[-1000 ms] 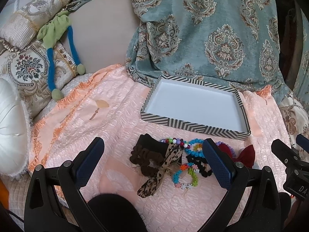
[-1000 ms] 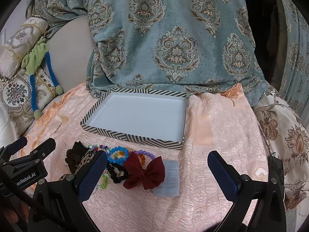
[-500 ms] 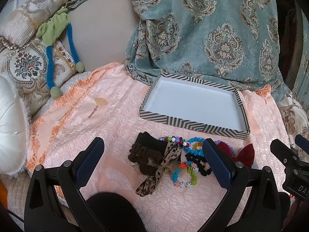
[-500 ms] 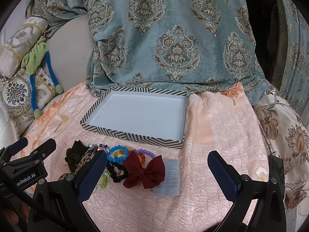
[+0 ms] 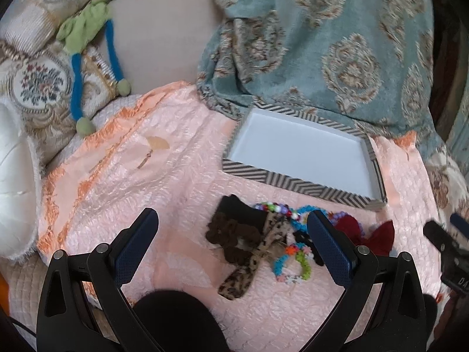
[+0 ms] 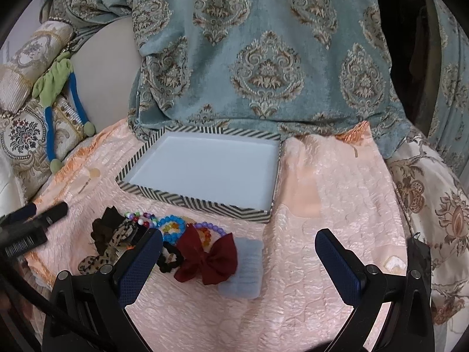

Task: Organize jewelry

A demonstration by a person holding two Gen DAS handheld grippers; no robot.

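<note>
A striped tray (image 5: 296,182) (image 6: 187,199) with a white inside lies on the pink bedspread, nothing in it. In front of it is a pile of accessories: a brown scrunchie (image 5: 234,231) (image 6: 102,231), a leopard-print bow (image 5: 258,252) (image 6: 114,243), beaded bracelets (image 5: 290,261) (image 6: 173,228), a dark red bow (image 5: 378,234) (image 6: 208,261), a black hair tie (image 6: 170,259) and a pale blue clip (image 6: 246,270). My left gripper (image 5: 231,243) is open above the scrunchie and leopard bow. My right gripper (image 6: 239,258) is open above the red bow and clip. Both hold nothing.
A teal patterned blanket (image 6: 263,58) rises behind the tray. Embroidered cushions (image 5: 38,82) and a green-and-blue soft toy (image 5: 85,29) lie at the left, with a white cushion (image 5: 14,182). Floral fabric (image 6: 433,205) borders the bedspread at the right.
Both grippers have moved slightly toward the pile, and the left view has shifted a little to the left. Jaws stay open; nothing was picked up.
</note>
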